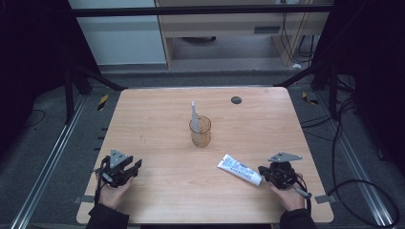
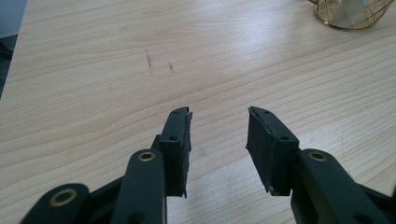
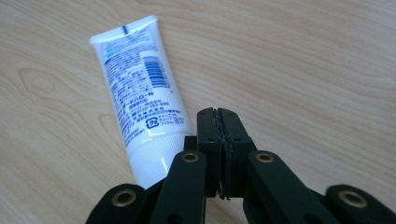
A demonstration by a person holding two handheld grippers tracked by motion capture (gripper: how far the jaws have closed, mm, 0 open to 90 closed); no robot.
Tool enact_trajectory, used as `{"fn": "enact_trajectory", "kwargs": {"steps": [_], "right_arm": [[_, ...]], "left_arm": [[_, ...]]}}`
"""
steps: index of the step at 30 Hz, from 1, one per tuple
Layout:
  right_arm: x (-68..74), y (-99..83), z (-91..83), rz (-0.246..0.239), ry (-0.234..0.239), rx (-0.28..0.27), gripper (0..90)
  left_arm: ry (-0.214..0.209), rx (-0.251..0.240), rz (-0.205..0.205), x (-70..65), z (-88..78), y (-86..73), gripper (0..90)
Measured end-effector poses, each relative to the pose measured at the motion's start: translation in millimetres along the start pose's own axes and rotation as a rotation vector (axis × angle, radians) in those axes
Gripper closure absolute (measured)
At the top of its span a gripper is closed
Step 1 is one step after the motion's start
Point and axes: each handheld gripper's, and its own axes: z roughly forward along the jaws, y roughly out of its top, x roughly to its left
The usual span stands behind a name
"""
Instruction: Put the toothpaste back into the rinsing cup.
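We see a white plastic tube (image 1: 240,170) with blue print lying flat on the table (image 1: 157,114), near the front right, its flat crimped end pointing toward the middle and its rounded cap end toward the right gripper (image 1: 265,172). In the right gripper view the tube (image 3: 140,102) is glossy, printed with small text and a barcode, and it lies just beside the gripper (image 3: 219,116), whose jaws are pressed together with nothing between them; we cannot tell whether they touch the tube.

The left gripper (image 1: 130,168) sits at the front left, well apart from the tube. In its own view the left gripper (image 2: 218,122) has its matte black jaws spread over bare wood, holding nothing.

Near the table's middle stands an amber translucent cup (image 1: 200,131), upright, with a pale slim toothbrush (image 1: 194,113) standing in it. A small dark round disc (image 1: 236,99) lies toward the far edge.

The table is pale wood with fine straight grain and a few faint dark scuffs (image 2: 149,60). Around it we see grey floor, black frame bars, cables (image 1: 353,157) on the right, and a light cabinet beyond.

Wide open wood lies between the grippers and on either side of the cup; both hands rest close to the front edge.
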Motion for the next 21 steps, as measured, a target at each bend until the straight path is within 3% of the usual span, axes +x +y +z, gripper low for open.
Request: {"fn": "enact_trajectory", "kwargs": {"steps": [13, 21], "right_arm": [[15.6, -7.8, -5.0, -0.02, 0.018, 0.019, 87.7], [15.9, -7.7, -4.8, -0.024, 0.014, 0.023, 85.8]], "left_arm": [[-0.003, 0.001, 0.002, -0.8, -0.1, 0.0, 58.4], [-0.006, 0.004, 0.004, -1.0, 0.9, -0.2, 58.1]]}}
